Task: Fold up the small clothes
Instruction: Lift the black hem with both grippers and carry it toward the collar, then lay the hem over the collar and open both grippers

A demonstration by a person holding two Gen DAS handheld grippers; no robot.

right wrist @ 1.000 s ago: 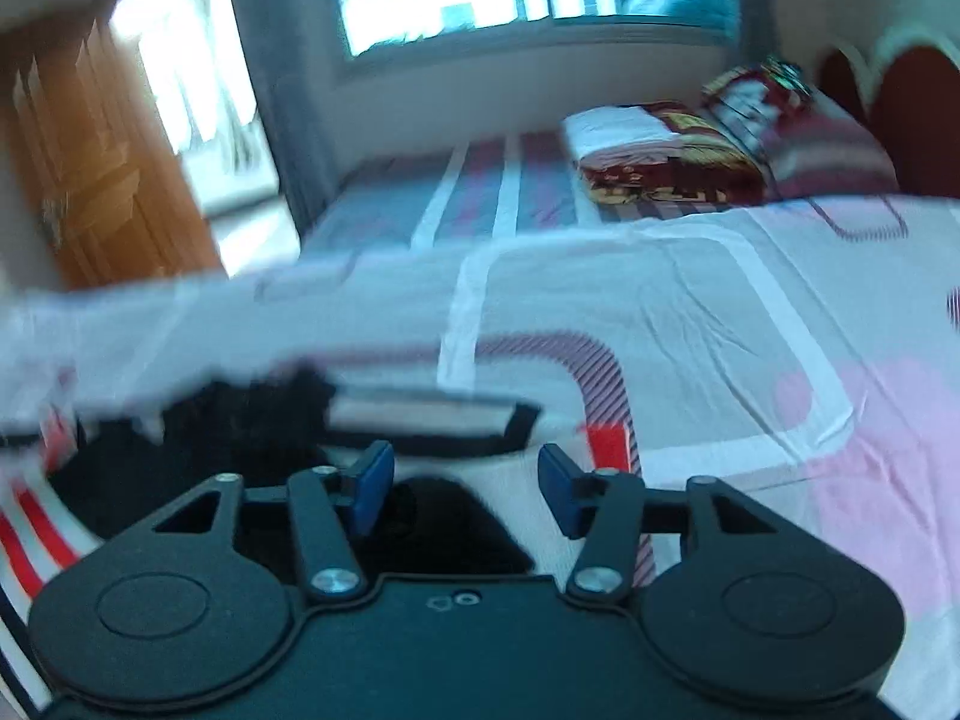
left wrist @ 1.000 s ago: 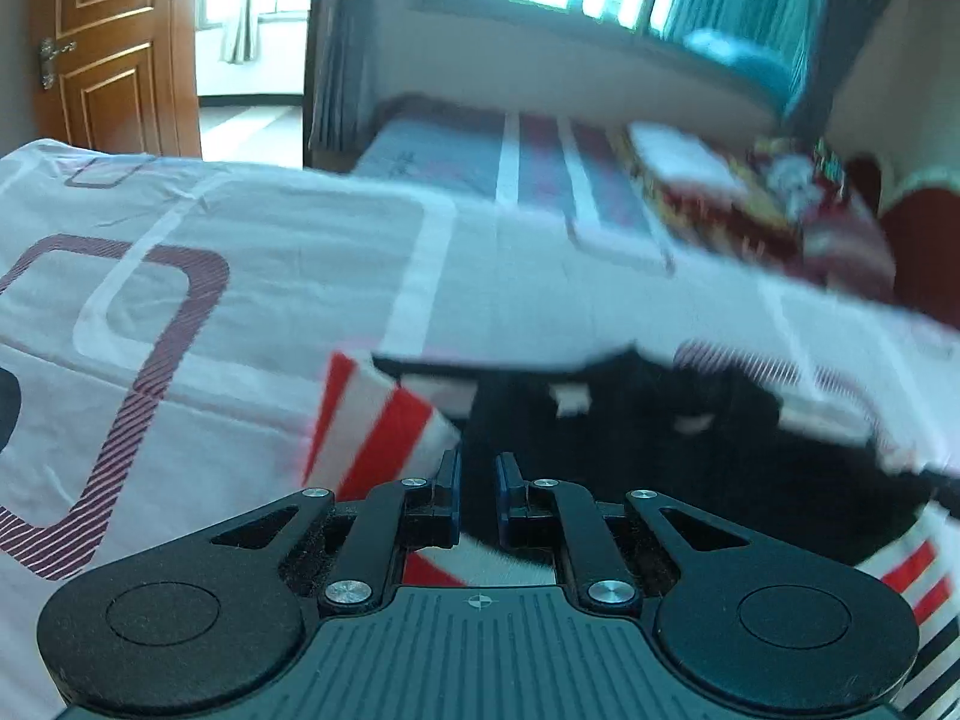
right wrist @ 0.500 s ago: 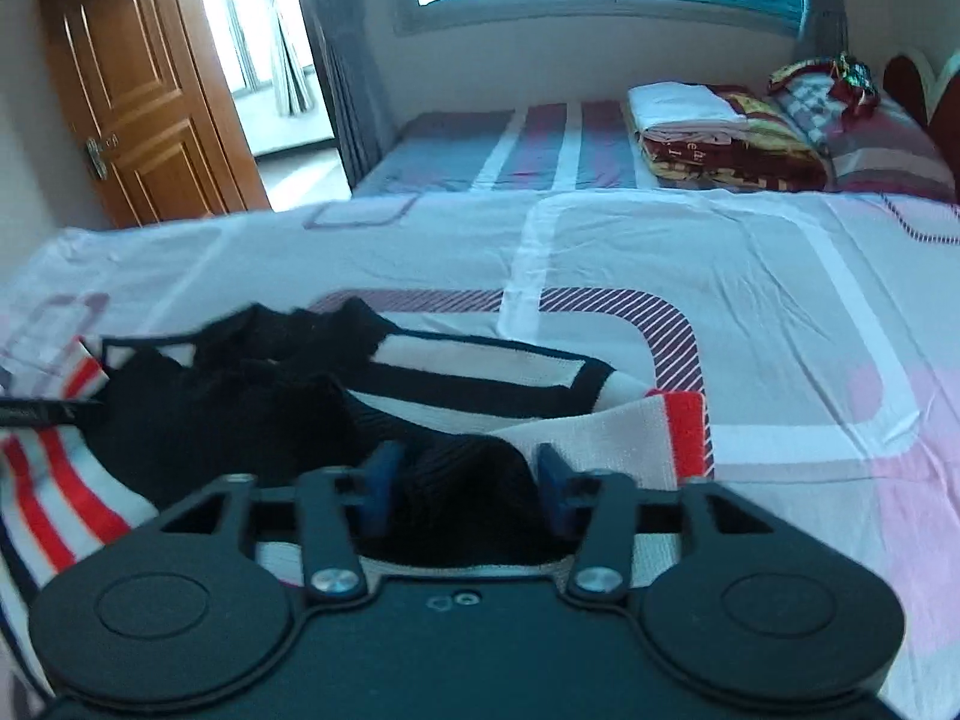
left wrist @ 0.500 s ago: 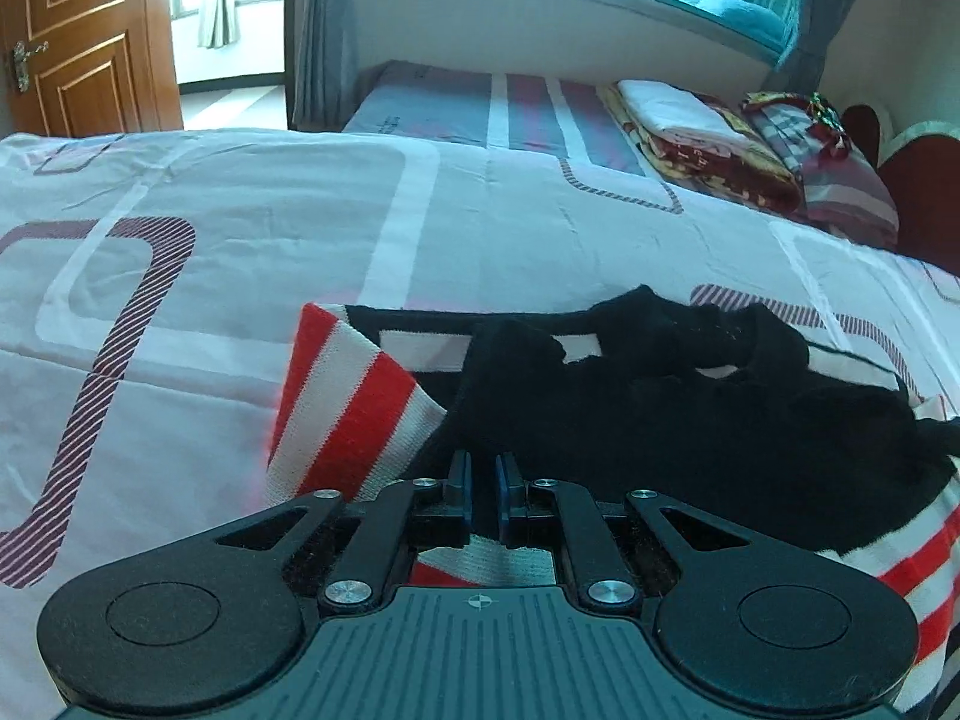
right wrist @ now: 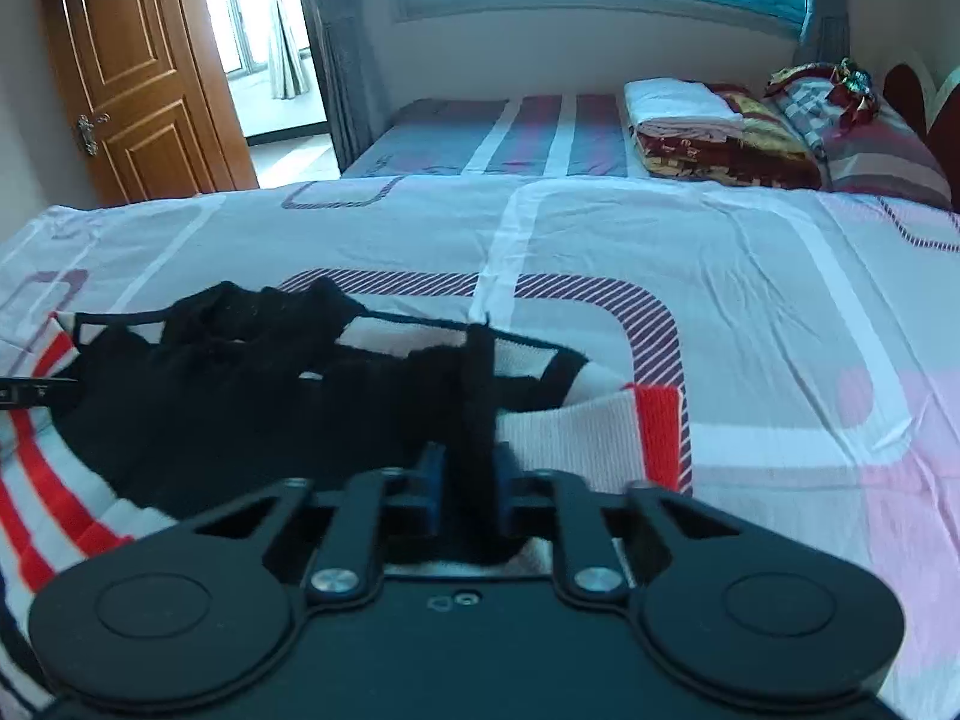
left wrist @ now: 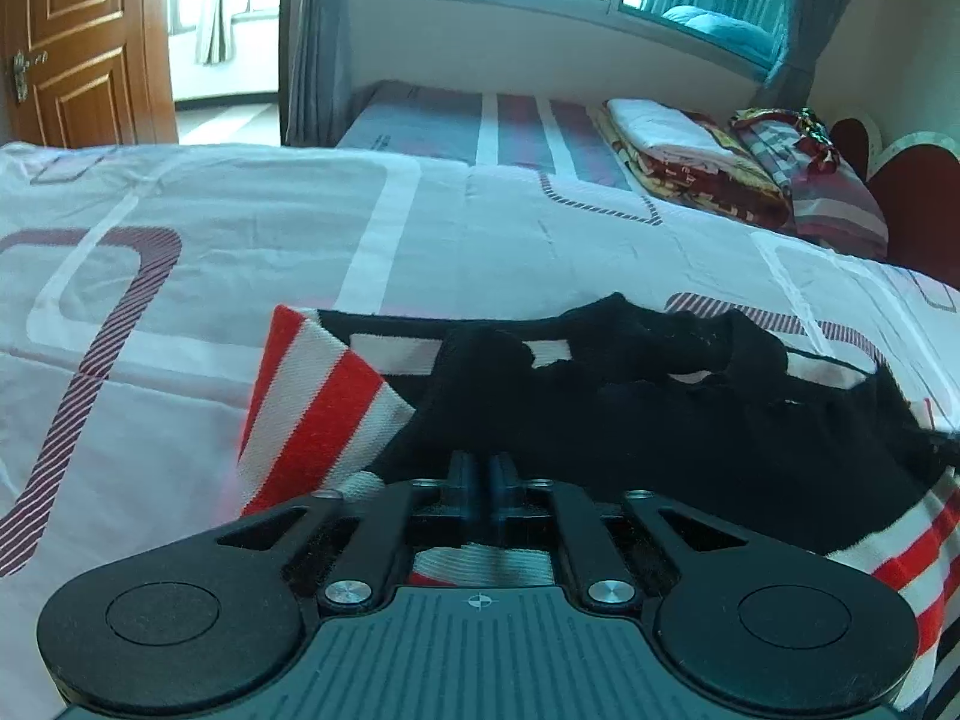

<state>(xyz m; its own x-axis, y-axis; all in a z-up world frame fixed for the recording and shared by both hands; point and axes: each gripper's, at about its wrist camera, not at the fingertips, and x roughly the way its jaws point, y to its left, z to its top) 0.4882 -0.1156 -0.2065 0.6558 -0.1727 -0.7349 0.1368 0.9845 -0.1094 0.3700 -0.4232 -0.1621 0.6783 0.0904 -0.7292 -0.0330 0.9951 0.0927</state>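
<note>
A bed (right wrist: pixel 750 300) carries a striped sweater (right wrist: pixel 588 432) with black cloth heaped on it. The right gripper (right wrist: pixel 468 468) has just closed, fingers pinching a black fold. The left gripper (left wrist: pixel 480 471) has fingers pressed together at the sweater's near edge.
</note>
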